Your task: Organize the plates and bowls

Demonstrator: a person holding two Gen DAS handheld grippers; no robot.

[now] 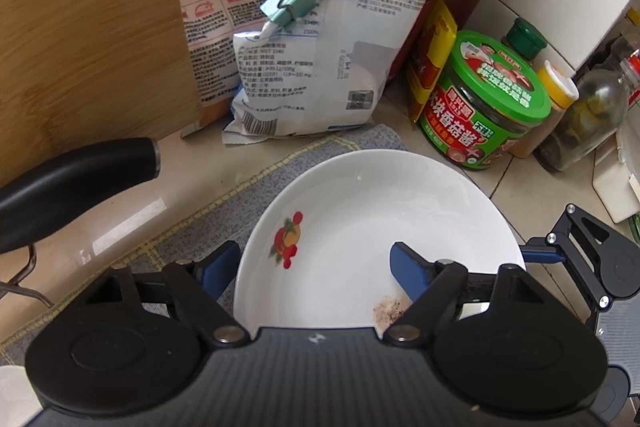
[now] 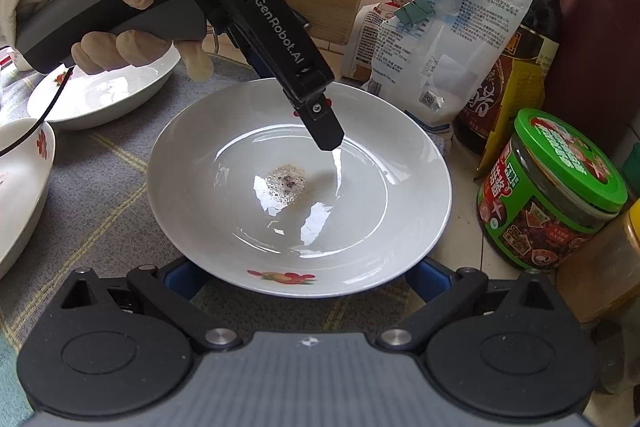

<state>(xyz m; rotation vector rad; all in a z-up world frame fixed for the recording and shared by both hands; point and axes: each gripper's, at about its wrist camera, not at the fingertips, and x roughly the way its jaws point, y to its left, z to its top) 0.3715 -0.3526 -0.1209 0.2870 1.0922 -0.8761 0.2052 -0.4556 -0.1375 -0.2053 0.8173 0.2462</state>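
A white deep plate (image 2: 360, 195) with fruit decals and a brown stain in its middle sits on a grey cloth mat (image 2: 100, 187); it also shows in the left wrist view (image 1: 360, 219). My left gripper (image 1: 316, 263) is open, one blue finger (image 1: 408, 271) inside the plate over the rim, the other (image 1: 218, 267) outside it. My right gripper (image 2: 304, 277) is open, its fingers hidden under the plate's near rim on both sides. A second white plate (image 2: 108, 95) and a white bowl (image 2: 20, 187) sit at the left.
A green-lidded sauce jar (image 2: 556, 195), a dark sauce bottle (image 2: 524, 39), clipped food bags (image 1: 304, 39) and a wooden cutting board (image 1: 88, 27) crowd the back. A black pan handle (image 1: 76, 183) juts in at the left.
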